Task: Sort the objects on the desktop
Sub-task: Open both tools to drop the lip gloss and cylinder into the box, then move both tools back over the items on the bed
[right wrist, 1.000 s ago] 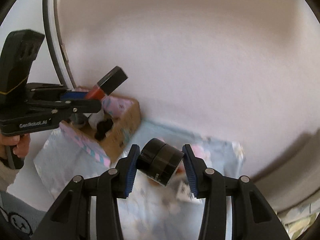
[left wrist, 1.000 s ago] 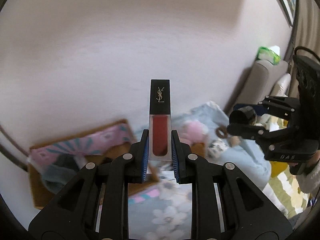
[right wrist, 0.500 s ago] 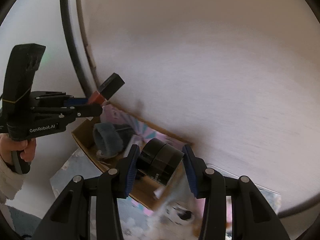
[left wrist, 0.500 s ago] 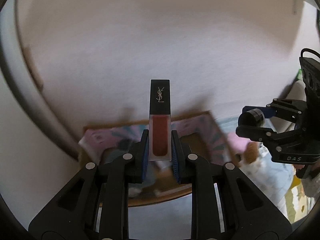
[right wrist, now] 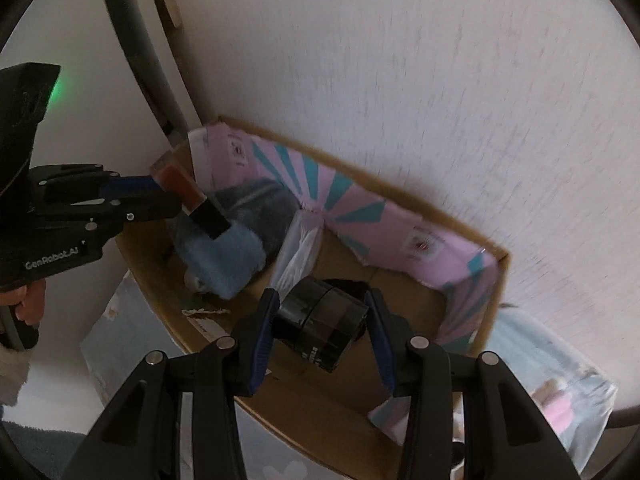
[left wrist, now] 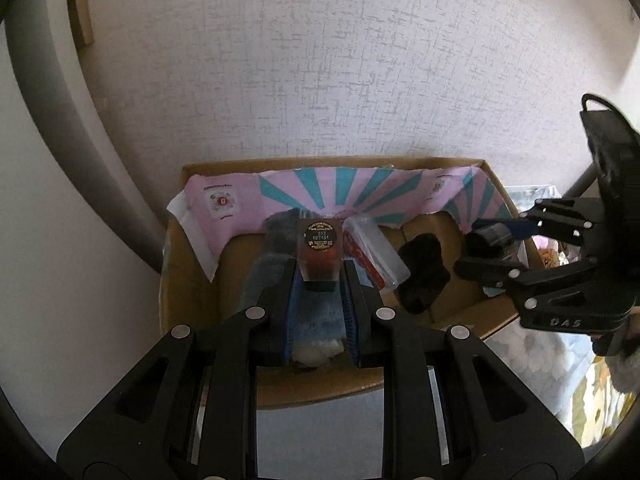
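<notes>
My left gripper (left wrist: 319, 280) is shut on a red lip-gloss tube (left wrist: 320, 254) with a black cap, tipped cap-down over the left part of an open cardboard box (left wrist: 208, 288) with a pink and teal lining. In the right wrist view the tube (right wrist: 188, 196) points down at a blue fluffy item (right wrist: 224, 260). My right gripper (right wrist: 320, 320) is shut on a black round jar (right wrist: 322, 326), held above the box floor near its front wall. That gripper (left wrist: 492, 248) also shows at the right in the left wrist view.
The box (right wrist: 500, 280) stands against a white textured wall. Inside lie a clear plastic case (left wrist: 374, 256), a black fuzzy item (left wrist: 424, 276) and a grey fluffy item (right wrist: 256, 204). A pale blue floral cloth (right wrist: 560, 380) lies under and right of the box.
Both grippers have moved down and left over the box. The lip-gloss tube has tipped from cap-up to cap-down. The jar now hangs inside the box opening.
</notes>
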The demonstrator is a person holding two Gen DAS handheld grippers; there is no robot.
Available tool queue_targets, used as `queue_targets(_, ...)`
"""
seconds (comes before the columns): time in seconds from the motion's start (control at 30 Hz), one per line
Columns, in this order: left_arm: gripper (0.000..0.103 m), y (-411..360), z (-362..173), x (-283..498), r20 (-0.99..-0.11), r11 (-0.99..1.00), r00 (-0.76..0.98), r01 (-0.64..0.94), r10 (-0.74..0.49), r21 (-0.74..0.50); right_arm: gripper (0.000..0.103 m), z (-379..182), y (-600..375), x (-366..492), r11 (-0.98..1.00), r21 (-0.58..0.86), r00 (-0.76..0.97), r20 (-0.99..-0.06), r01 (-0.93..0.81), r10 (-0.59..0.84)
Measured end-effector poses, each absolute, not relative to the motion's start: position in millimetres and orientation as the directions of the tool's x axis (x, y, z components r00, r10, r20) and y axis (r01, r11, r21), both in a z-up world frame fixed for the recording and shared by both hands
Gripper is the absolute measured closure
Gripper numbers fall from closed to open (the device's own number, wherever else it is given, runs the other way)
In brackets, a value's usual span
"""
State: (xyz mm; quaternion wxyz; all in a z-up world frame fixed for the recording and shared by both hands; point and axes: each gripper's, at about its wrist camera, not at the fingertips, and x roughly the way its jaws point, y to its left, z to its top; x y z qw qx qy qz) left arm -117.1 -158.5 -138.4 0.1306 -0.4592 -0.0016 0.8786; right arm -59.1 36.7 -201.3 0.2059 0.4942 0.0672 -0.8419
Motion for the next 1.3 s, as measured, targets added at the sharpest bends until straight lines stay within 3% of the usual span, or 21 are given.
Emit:
queue_targets(0.47, 0.085, -156, -124, -127, -0.770, -0.956, -0.580, -0.259, 0.266, -0.135, 0.063, -200, 29, -73, -0.910, 0.077, -0.437, -0.859, 0.407, -0.268)
queue_targets(0.67, 0.082, -151, -120, -132, -0.802, -0.960, -0.542, -0.247, 0.250, -0.132, 0.060, -199, 31, -75, -0.913, 0.075, -0.433, -0.863, 0.400, -0.260)
queue_targets(0.7, 0.076, -150, -119, -132, -0.807, -0.962, -0.540, -0.243, 0.239, -0.123, 0.050, -198, 31, -76, -0.913, 0.076, -0.429, -0.865, 0.400, -0.260)
queue_targets(0.77, 0.033, -148, -114, -130, -0.806, -0.967, -0.554, -0.242, 0.208, -0.084, 0.031, -195, 34, -74, -0.914, 0.083, -0.426, -0.865, 0.398, -0.265)
queue_targets(0.8, 0.002, -148, -112, -128, -0.800, -0.970, -0.568, -0.236, 0.192, -0.065, 0.027, -193, 36, -74, -0.915, 0.092, -0.431, -0.860, 0.394, -0.272)
queue_targets(0.9, 0.000, -150, -101, -120, -0.769, -0.970, -0.609, -0.235, 0.196, -0.061, 0.021, -182, 45, -71, -0.918, 0.107, -0.451, -0.846, 0.381, -0.286)
queue_targets(1.3, 0.000, -146, -72, -107, -0.748, -0.972, -0.636, -0.228, 0.188, -0.051, 0.021, -149, 78, -53, -0.940, 0.070, -0.508, -0.827, 0.334, -0.242)
